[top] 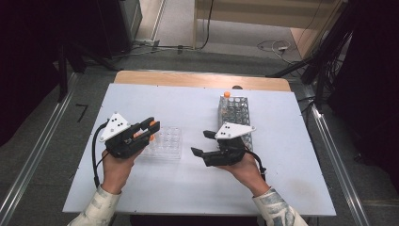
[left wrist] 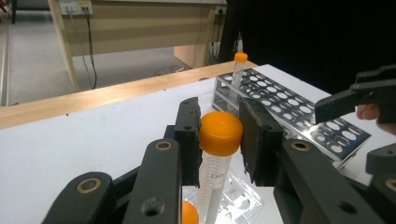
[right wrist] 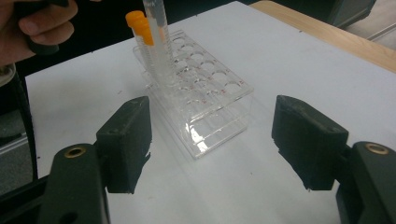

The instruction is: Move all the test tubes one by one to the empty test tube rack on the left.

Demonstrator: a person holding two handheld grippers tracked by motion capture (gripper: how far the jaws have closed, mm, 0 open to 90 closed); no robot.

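At left centre of the high view, your left gripper is clamped on an orange-capped tube, pads just under its cap, held over the clear rack. To its right, your right gripper stands wide open and empty, its jaws having just spread. The metal rack, upper right, holds another capped tube at its far end.

We see a lab: test-tube racks on a white table, cables across the floor.
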